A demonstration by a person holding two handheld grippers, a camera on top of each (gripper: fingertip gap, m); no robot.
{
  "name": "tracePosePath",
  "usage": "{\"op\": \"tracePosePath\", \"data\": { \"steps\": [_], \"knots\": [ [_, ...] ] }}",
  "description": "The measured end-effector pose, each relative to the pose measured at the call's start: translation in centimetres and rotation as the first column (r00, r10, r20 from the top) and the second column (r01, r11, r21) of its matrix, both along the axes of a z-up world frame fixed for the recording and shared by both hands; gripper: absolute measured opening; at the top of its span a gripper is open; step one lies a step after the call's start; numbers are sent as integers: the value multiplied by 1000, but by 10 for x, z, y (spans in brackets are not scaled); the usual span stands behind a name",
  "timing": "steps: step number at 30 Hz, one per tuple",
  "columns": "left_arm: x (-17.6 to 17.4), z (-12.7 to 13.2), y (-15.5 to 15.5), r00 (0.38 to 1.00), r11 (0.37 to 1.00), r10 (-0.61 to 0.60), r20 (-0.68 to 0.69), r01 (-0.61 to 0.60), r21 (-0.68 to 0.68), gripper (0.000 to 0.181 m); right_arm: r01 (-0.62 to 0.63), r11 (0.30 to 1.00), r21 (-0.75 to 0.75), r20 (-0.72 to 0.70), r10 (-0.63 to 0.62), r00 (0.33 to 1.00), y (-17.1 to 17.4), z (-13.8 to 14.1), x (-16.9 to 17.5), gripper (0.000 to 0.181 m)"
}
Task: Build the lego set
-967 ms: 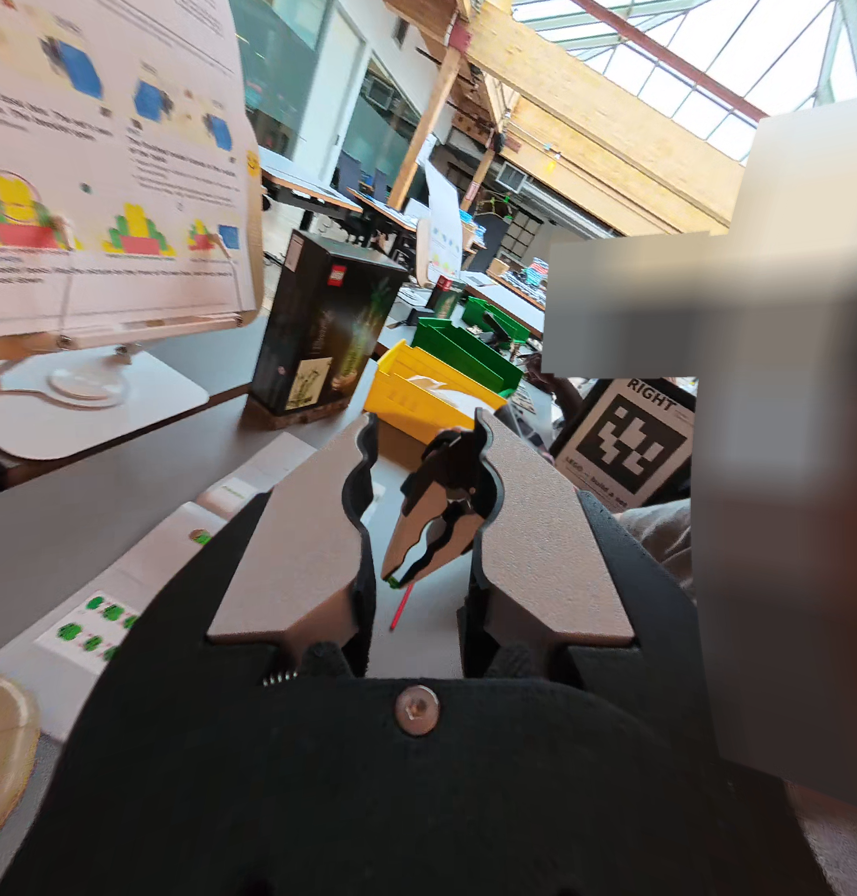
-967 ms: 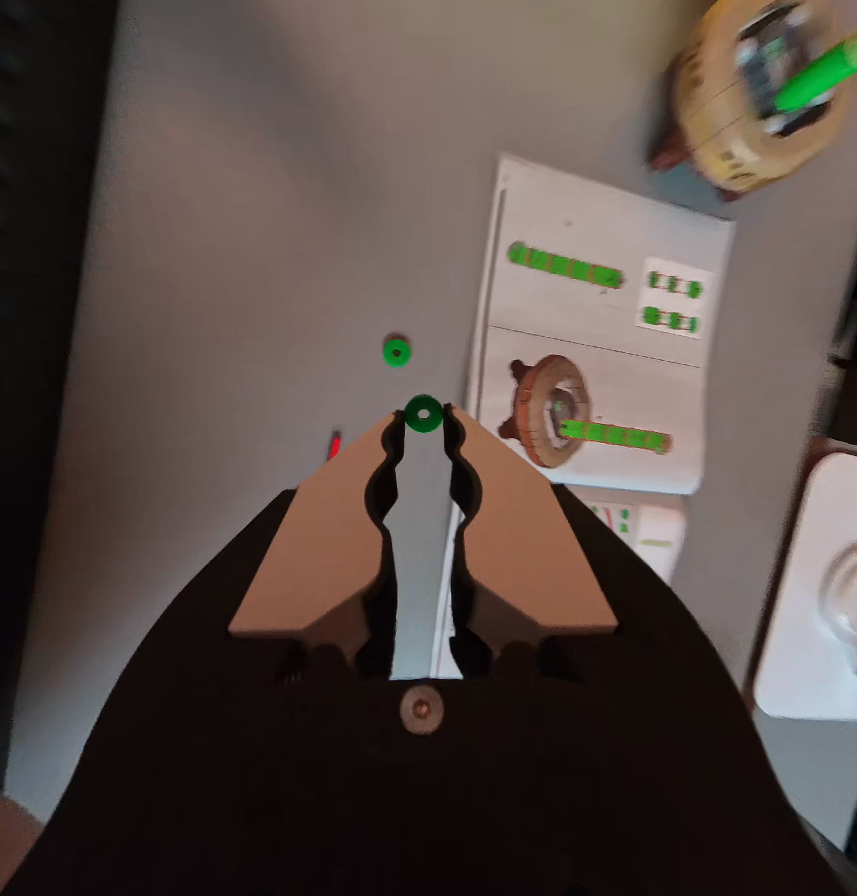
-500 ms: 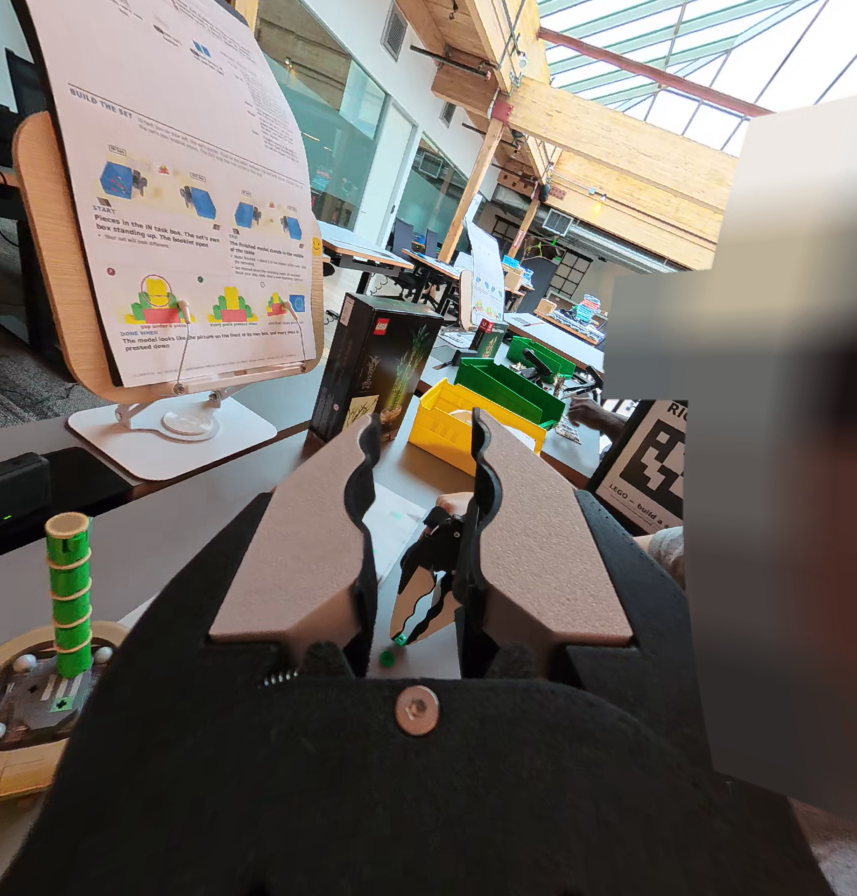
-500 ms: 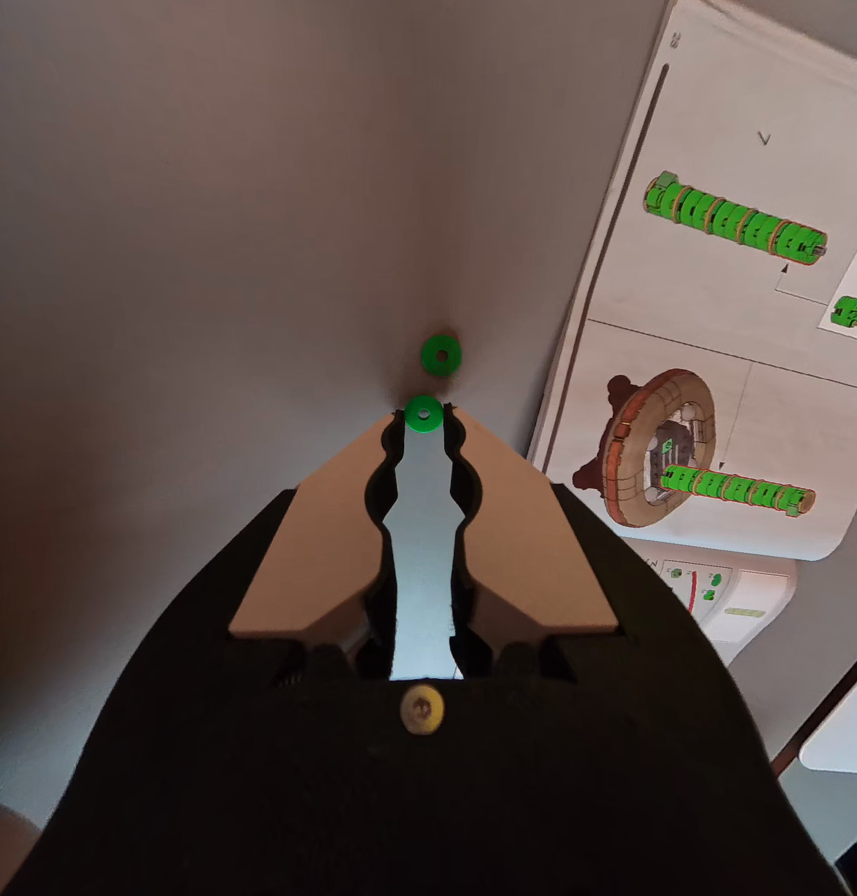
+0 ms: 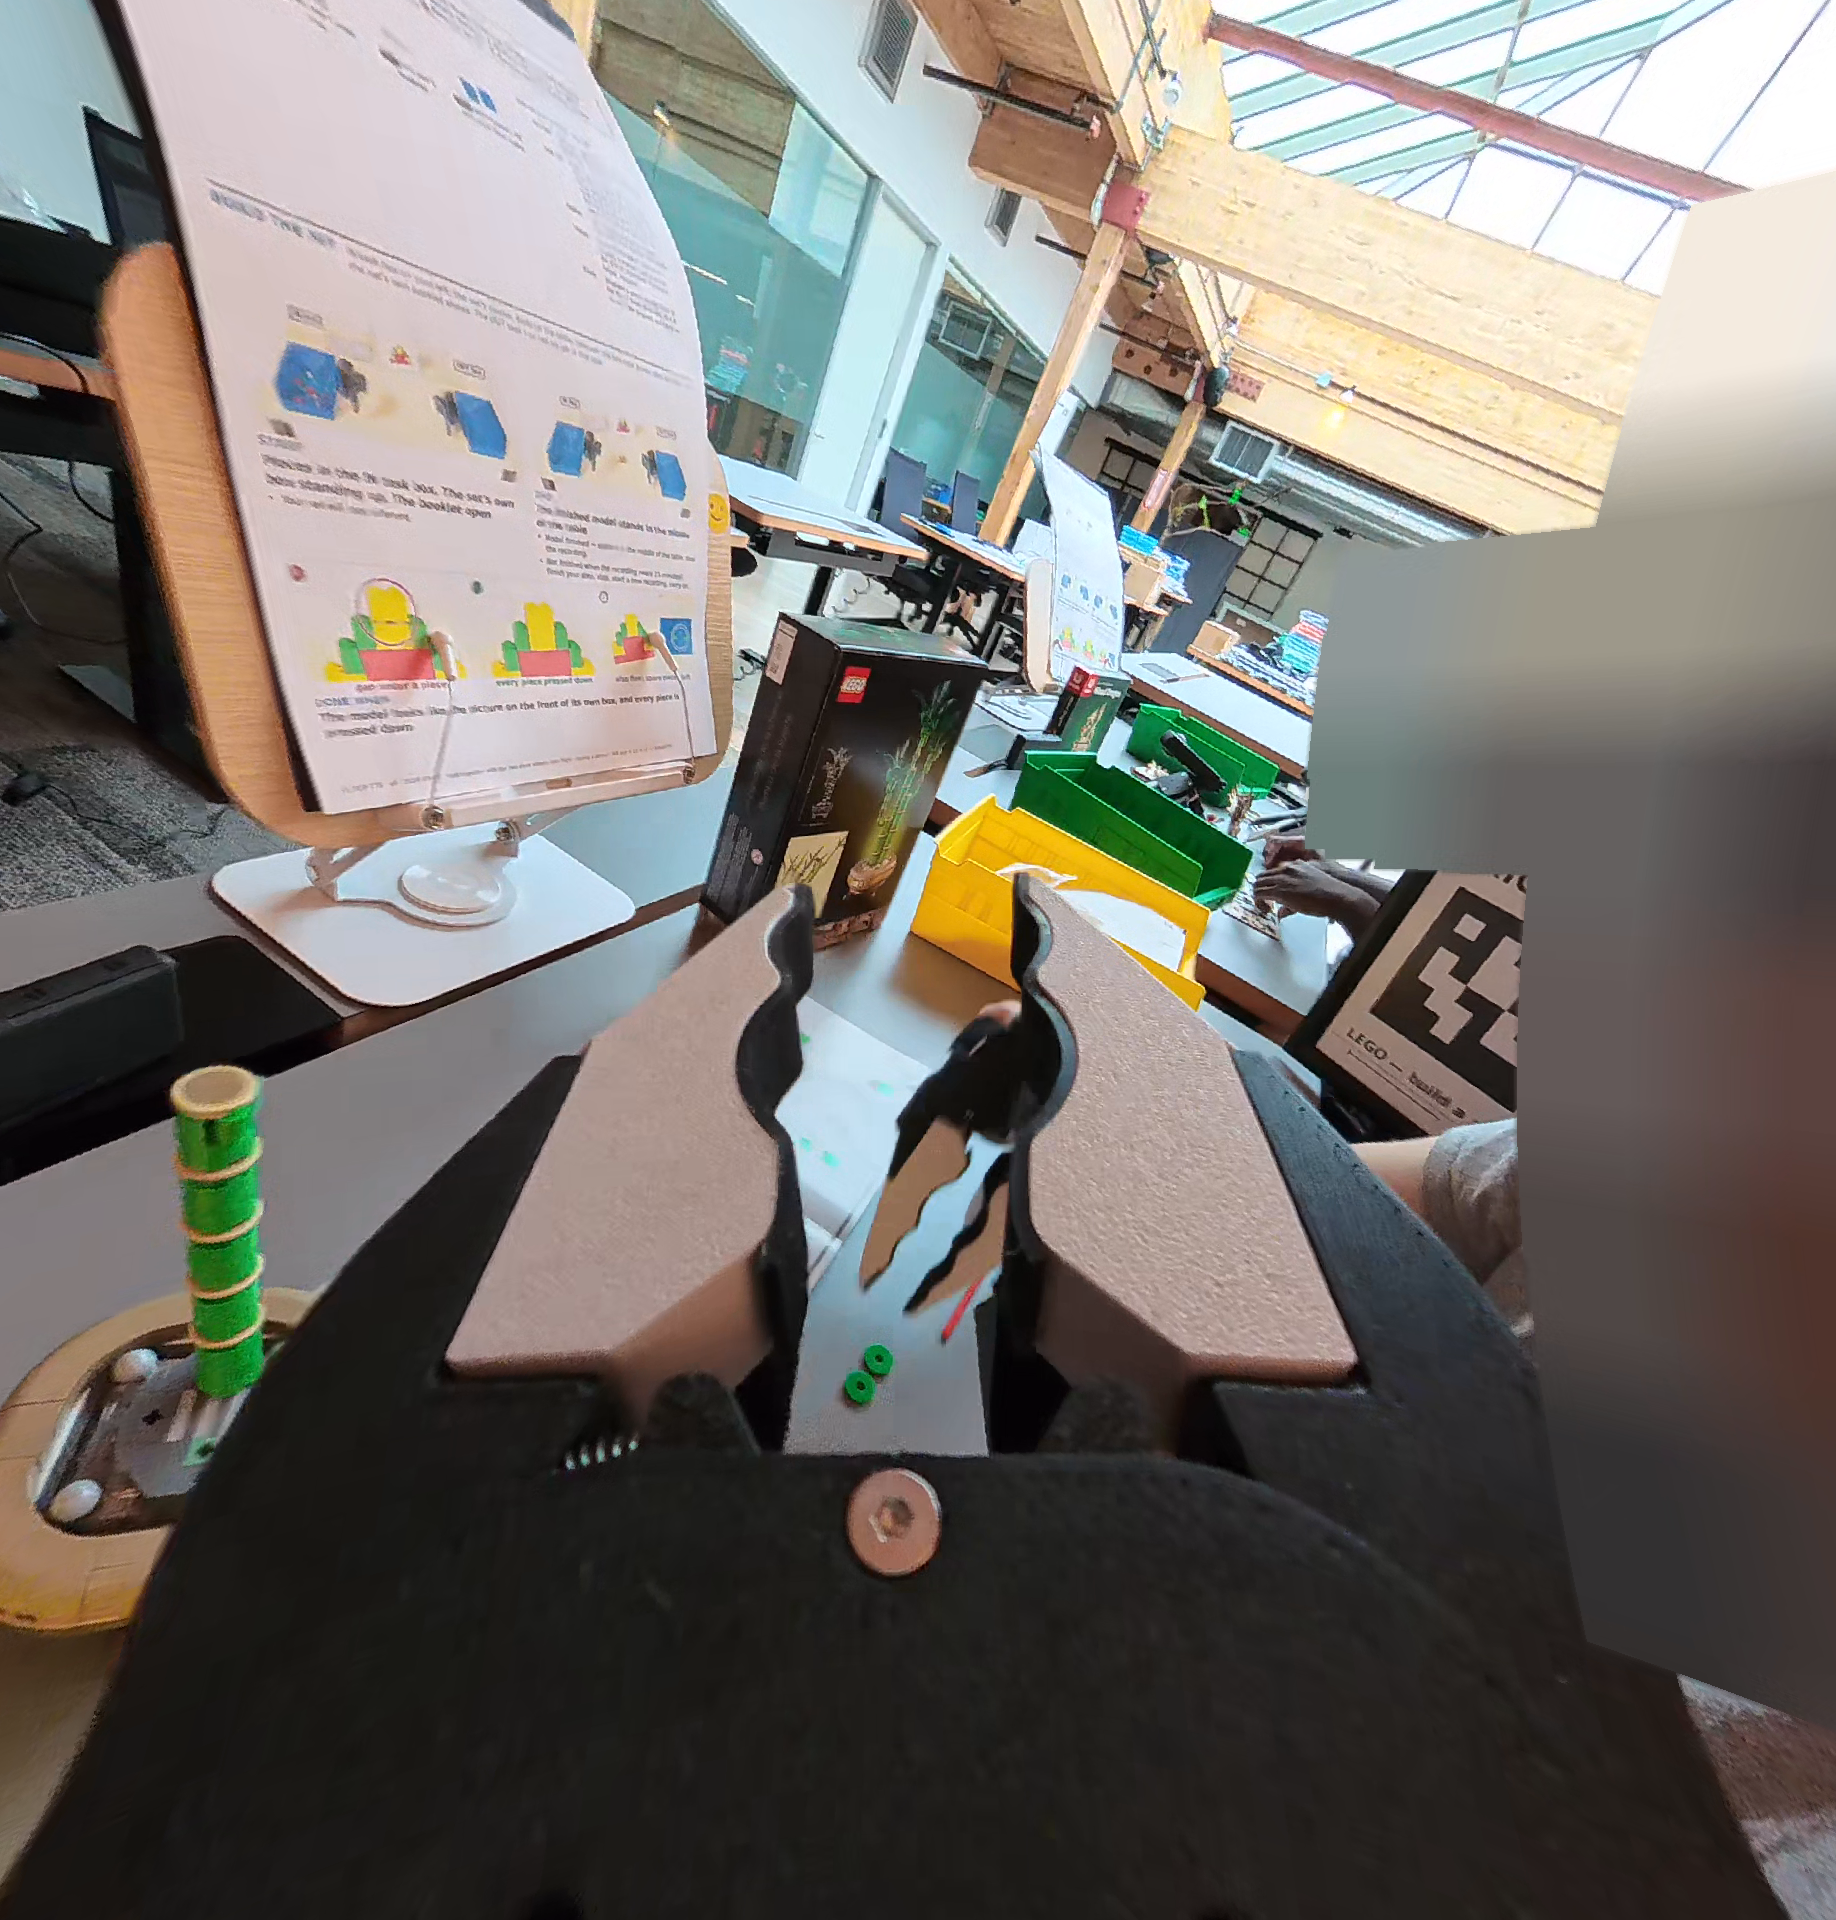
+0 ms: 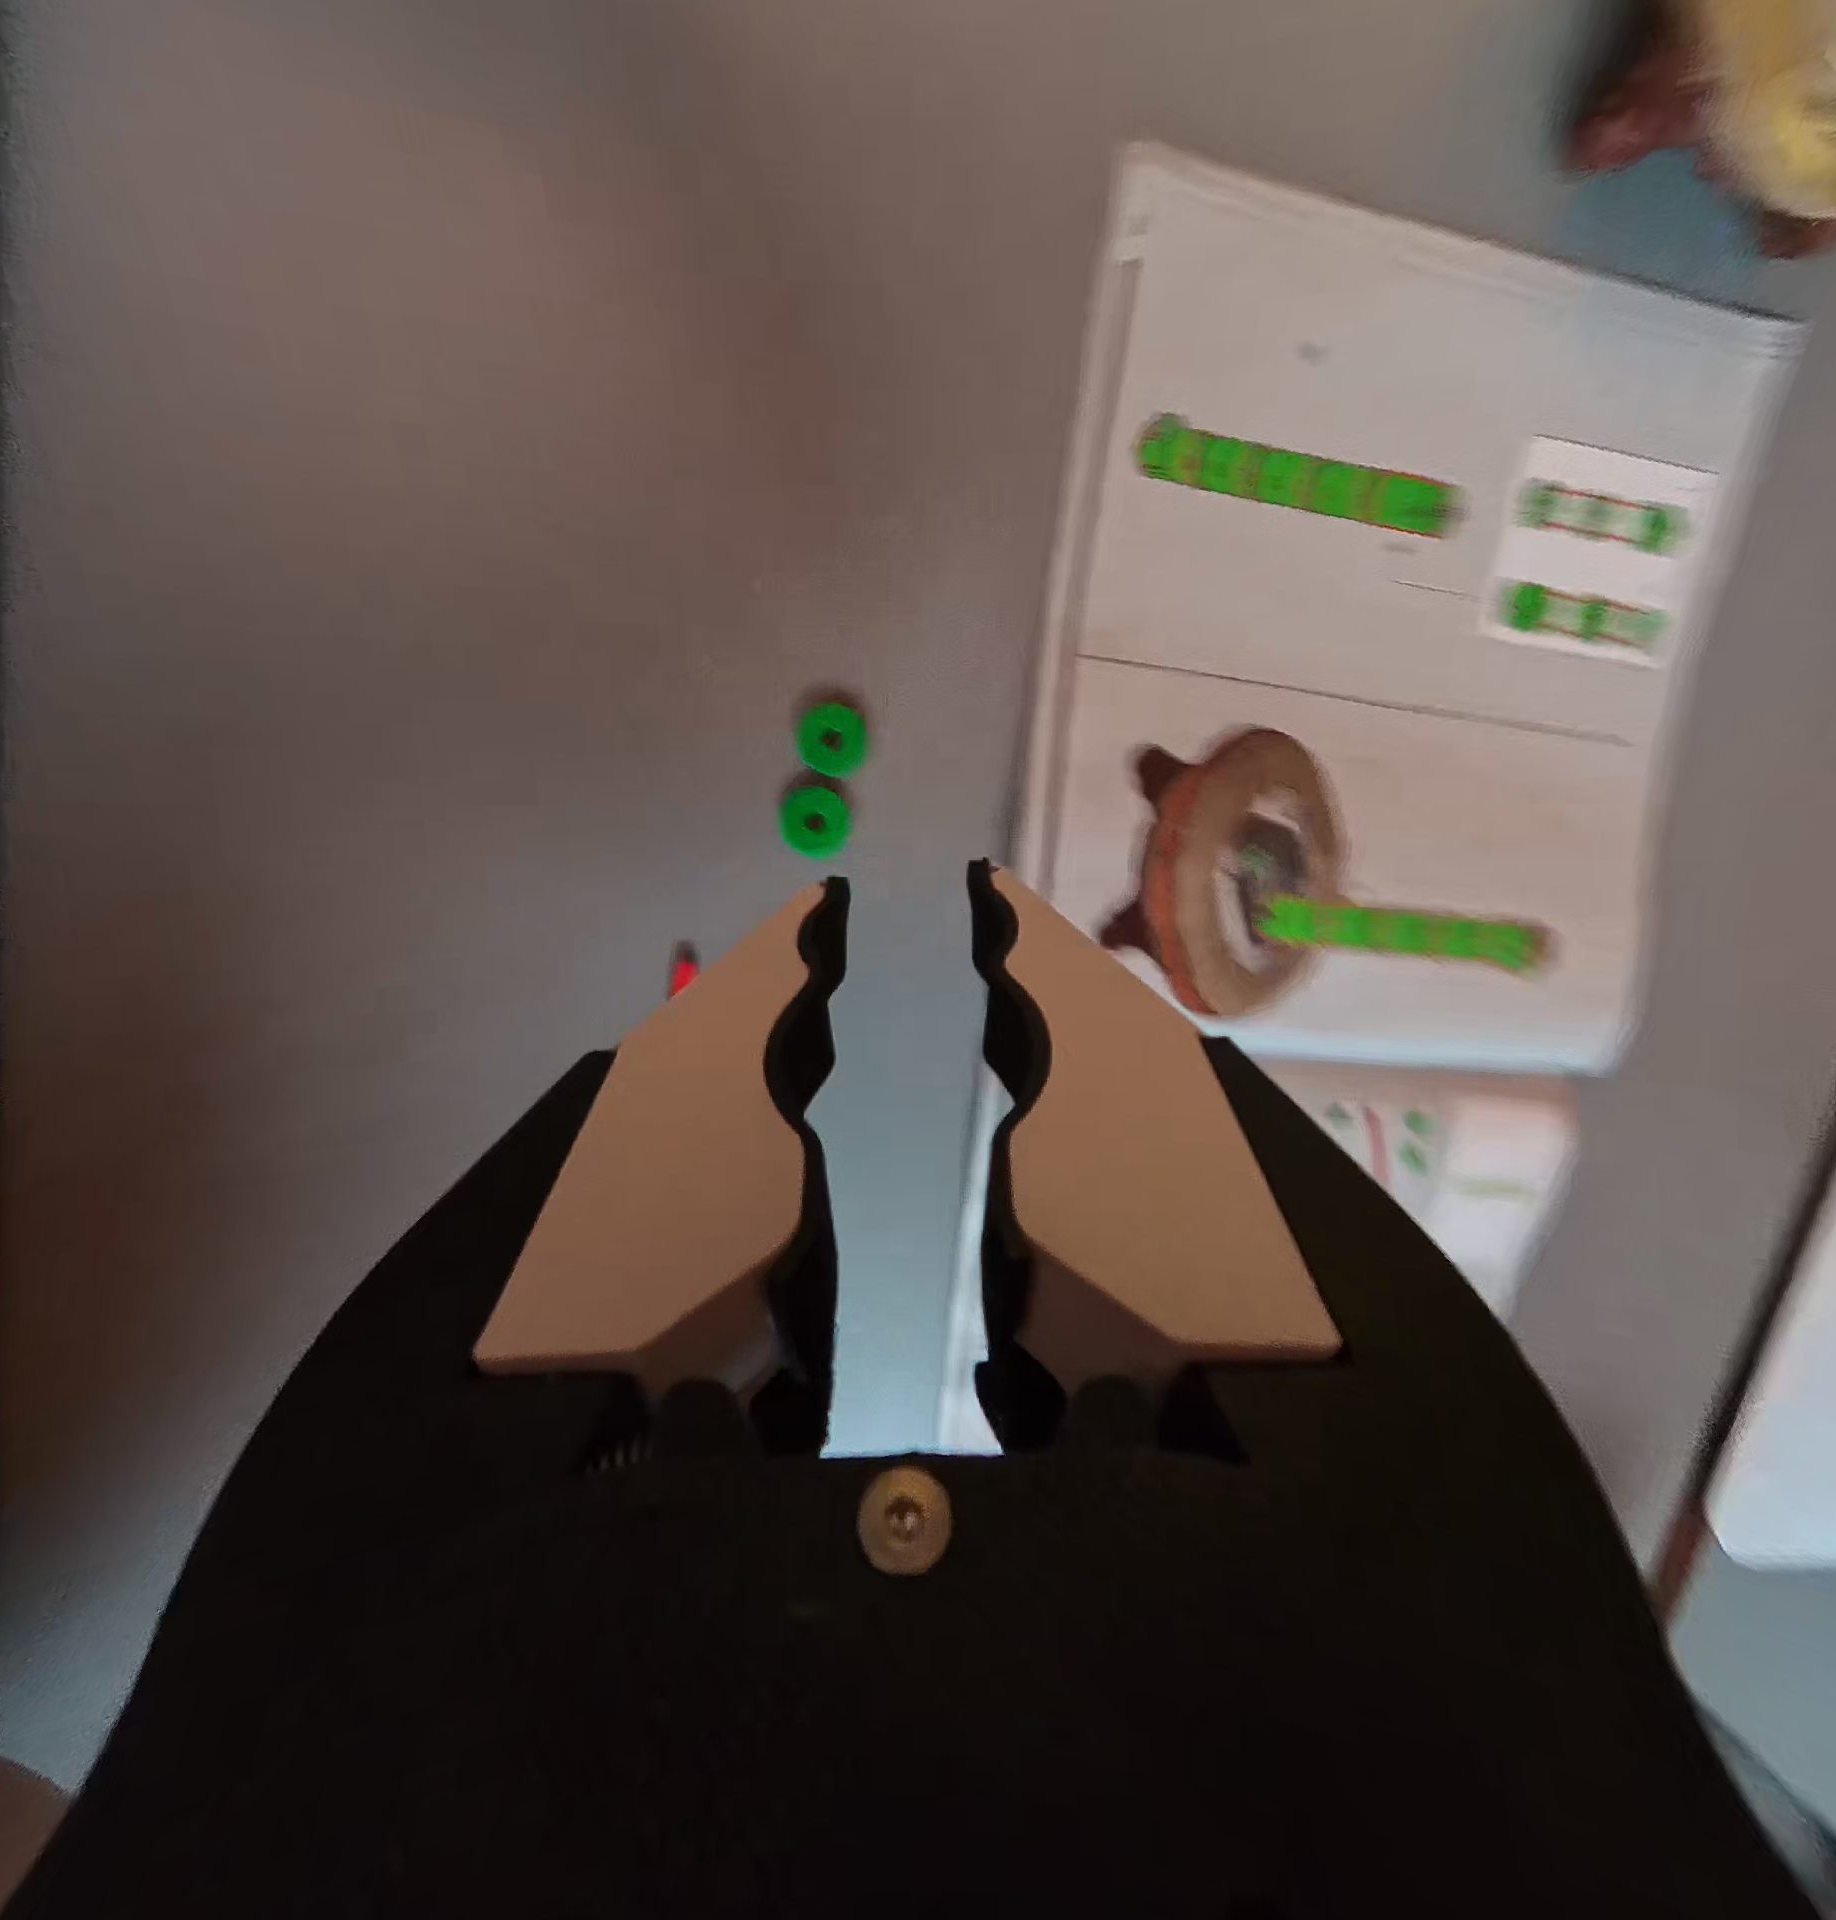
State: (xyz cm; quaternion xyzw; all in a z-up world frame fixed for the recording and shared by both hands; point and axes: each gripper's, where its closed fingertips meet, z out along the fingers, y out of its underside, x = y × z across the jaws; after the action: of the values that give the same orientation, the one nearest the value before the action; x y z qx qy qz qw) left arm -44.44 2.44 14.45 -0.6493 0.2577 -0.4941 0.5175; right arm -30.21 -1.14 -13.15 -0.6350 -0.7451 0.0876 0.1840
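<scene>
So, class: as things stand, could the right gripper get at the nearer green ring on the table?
Probably yes. The right gripper is open and empty, and the nearer green ring lies flat on bare table just past its left fingertip, nothing between. The second ring sits close behind.

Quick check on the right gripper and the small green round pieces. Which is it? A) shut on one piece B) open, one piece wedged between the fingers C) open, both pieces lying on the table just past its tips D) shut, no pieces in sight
C: the right gripper has a clear gap between its fingers, and both green round pieces lie side by side on the grey table just beyond its tips.
</scene>
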Motion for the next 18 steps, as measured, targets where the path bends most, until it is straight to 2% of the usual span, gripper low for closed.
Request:
{"op": "tracePosePath", "data": {
  "steps": [1, 3, 5, 7, 10, 12, 14, 16, 18],
  "knots": [
    [-6, 2, 0, 1000, 1000, 26, 0, -26, 10, 36, 48, 998, 41, -54, -46, 997, 13, 20, 10, 25],
    [-23, 6, 4, 992, 992, 123, -15, -123, 37, 36, 203, 970, 136, -228, -169, 959, 43, 72, 35, 25],
    [-46, 6, 11, 959, 959, 278, -54, -275, 67, 38, 383, 906, 183, -441, -272, 855, 67, 130, 65, 24],
    [-72, 2, 20, 885, 893, 450, -123, -440, 99, 40, 527, 819, 226, -614, -301, 730, 82, 180, 97, 26],
    [-91, -6, 17, 811, 839, 544, -215, -528, 128, 49, 698, 635, 331, -775, -238, 585, 90, 240, 139, 30],
    [-103, -9, 15, 771, 809, 586, -248, -573, 129, 53, 758, 551, 349, -848, -159, 505, 82, 272, 151, 31],
    [-121, -14, 15, 697, 753, 652, -297, -641, 150, 55, 798, 503, 333, -906, -64, 419, 68, 300, 157, 31],
    [-145, -24, 14, 596, 686, 711, -373, -704, 183, 57, 818, 478, 319, -937, 27, 349, 54, 319, 160, 32],
    [-168, -37, 11, 492, 627, 742, -455, -751, 209, 61, 837, 440, 326, -943, 93, 319, 44, 332, 165, 34]
  ]
}}
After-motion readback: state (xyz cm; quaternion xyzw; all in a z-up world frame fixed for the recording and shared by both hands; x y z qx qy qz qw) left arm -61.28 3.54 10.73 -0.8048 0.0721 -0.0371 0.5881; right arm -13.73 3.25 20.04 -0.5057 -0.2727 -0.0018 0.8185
